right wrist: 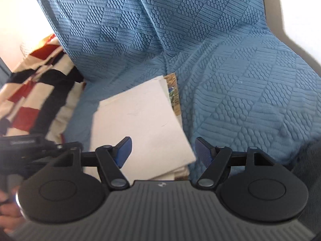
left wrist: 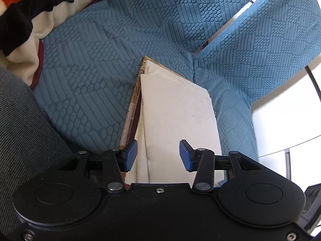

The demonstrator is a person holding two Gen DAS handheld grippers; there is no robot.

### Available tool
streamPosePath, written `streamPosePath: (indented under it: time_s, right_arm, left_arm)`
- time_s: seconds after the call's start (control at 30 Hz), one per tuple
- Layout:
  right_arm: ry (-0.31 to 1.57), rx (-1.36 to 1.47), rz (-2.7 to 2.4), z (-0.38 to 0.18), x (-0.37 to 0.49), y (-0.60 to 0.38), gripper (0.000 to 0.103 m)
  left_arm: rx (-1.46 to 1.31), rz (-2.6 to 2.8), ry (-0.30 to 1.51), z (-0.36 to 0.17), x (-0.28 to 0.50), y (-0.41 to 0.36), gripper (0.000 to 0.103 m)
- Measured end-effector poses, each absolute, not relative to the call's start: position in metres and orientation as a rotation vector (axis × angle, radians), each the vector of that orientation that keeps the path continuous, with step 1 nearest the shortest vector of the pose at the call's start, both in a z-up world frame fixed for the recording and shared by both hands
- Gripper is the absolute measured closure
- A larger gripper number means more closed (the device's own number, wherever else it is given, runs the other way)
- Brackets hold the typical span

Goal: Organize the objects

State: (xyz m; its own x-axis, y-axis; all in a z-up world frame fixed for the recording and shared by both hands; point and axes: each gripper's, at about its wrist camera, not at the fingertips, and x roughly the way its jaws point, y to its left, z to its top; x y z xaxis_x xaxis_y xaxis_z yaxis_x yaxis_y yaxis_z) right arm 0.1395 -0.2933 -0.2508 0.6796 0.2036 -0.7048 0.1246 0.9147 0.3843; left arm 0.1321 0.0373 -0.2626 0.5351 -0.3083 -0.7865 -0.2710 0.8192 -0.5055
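Both the left gripper and right gripper hover with jaws spread and empty over the paper stack lying on the blue sofa cover, where a shallow pinch would likely lift only the top sheet and scatter the rest.

Left gripper: we see a matte black body, two round caps, silver rivets and screws, blue ribbed pads.
Right gripper: we see a grey ridged centre plate, black linkages, blue pads.
Skin: we glimpse bare fingers left of the right gripper.
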Motion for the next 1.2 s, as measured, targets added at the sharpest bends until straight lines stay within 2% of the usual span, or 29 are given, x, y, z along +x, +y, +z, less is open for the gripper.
streamPosePath:
  time_s: [0.13, 0.17, 0.3, 0.4, 0.7, 0.87, 0.93, 1.2]
  right_arm:
    - [0.839, 0.427, 0.054, -0.263, 0.152, -0.294, 0.044]
    - [0.852, 0.423, 0.046, -0.266, 0.154, -0.293, 0.052]
    - [0.890, 0.395, 0.014, -0.268, 0.155, -0.289, 0.074]
    - [0.904, 0.412, -0.001, -0.267, 0.151, -0.291, 0.082]
    - [0.882, 0.447, 0.018, -0.240, 0.144, -0.289, 0.083]
    - [0.792, 0.432, 0.056, -0.189, 0.142, -0.289, 0.083]
    - [0.749, 0.429, 0.080, -0.165, 0.140, -0.288, 0.083]
    - [0.625, 0.377, 0.154, -0.085, 0.120, -0.280, 0.083]
  left_arm:
    - [-0.628, -0.041, 1.039, -0.270, 0.137, 0.031, 0.074]
    - [-0.626, -0.047, 1.040, -0.271, 0.138, 0.030, 0.075]
    - [-0.588, -0.055, 1.038, -0.272, 0.141, 0.024, 0.076]
    - [-0.602, -0.061, 1.038, -0.273, 0.145, 0.022, 0.076]
    - [-0.591, -0.074, 1.001, -0.249, 0.147, 0.020, 0.075]
    - [-0.578, -0.108, 0.953, -0.205, 0.142, 0.022, 0.075]
    - [-0.561, -0.109, 0.922, -0.182, 0.138, 0.024, 0.071]
    - [-0.475, -0.109, 0.831, -0.105, 0.110, 0.028, 0.067]
